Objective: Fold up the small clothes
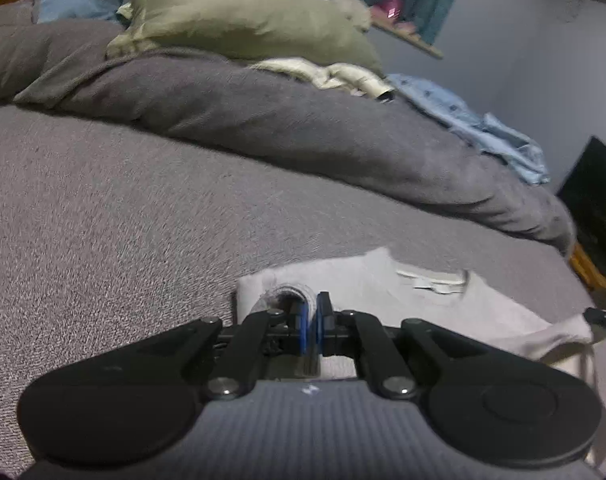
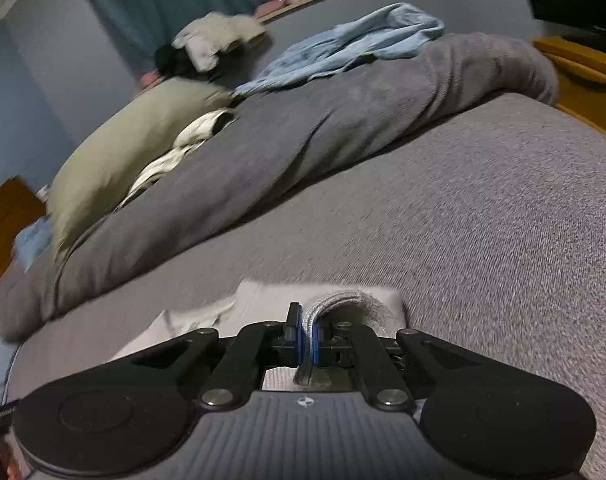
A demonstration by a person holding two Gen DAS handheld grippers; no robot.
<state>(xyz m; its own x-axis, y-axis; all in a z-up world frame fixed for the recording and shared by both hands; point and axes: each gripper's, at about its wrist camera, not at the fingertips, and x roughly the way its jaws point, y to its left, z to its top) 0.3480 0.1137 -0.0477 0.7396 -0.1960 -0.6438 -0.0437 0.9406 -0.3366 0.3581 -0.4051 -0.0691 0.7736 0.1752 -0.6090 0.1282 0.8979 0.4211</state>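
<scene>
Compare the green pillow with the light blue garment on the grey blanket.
The olive green pillow is plump and smooth; the light blue garment lies flat and crumpled. The pillow is plain, while the garment carries small dark specks. Both rest on the rumpled grey blanket, far from either tool.
</scene>
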